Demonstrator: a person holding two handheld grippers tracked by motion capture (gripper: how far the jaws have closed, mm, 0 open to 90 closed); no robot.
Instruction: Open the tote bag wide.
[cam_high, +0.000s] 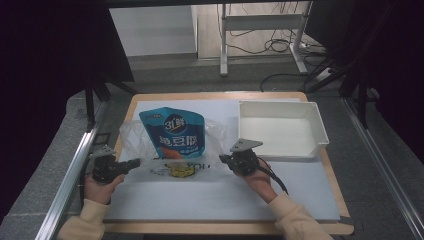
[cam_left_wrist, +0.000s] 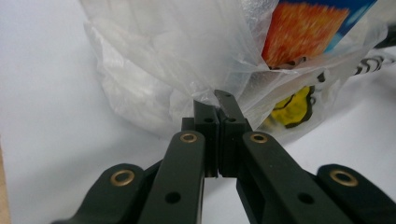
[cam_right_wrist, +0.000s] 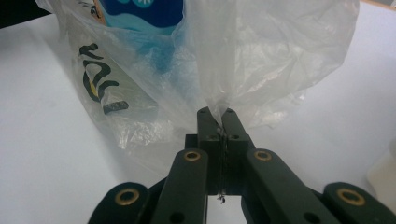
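- Clear plastic bag (cam_high: 172, 150): lies on the white surface (cam_high: 220, 200), left of centre, mouth toward the near edge. Thin, crinkled film with black lettering and a yellow print near the mouth.
- Contents: one blue pouch (cam_high: 173, 132), white characters on its face and an orange panel lower down. In the high view its lower part sits under the film; whether its top is covered too I cannot tell.
- Left claw (cam_high: 135, 163): at the bag's near-left corner, jaws together and clamped on a fold of film. The left gripper view confirms it: left claw (cam_left_wrist: 218, 100) has plastic gathered at the tips, the orange panel of the pouch (cam_left_wrist: 303, 32) showing through the bag (cam_left_wrist: 163, 60) beyond.
- Right claw (cam_high: 223, 159): at the bag's near-right corner, jaws likewise together on the film. Right gripper view: right claw (cam_right_wrist: 216, 115) pinches a pleat of the bag (cam_right_wrist: 275, 51), the pouch (cam_right_wrist: 140, 14) blue behind the film.
- Step in hand (judgement): both mouth corners are held with the pouch at least partly inside, so this reads as bagging the pouch, or handling the filled bag by its mouth.
- Next move (judgement) calls for both grips staying firm and both hands moving together; the film is slippery and thin, so an uneven pull could tear it or let a corner slip.
- White tray (cam_high: 320, 132): far right on the surface, just beyond the right claw, apart from the bag. Nothing in it.
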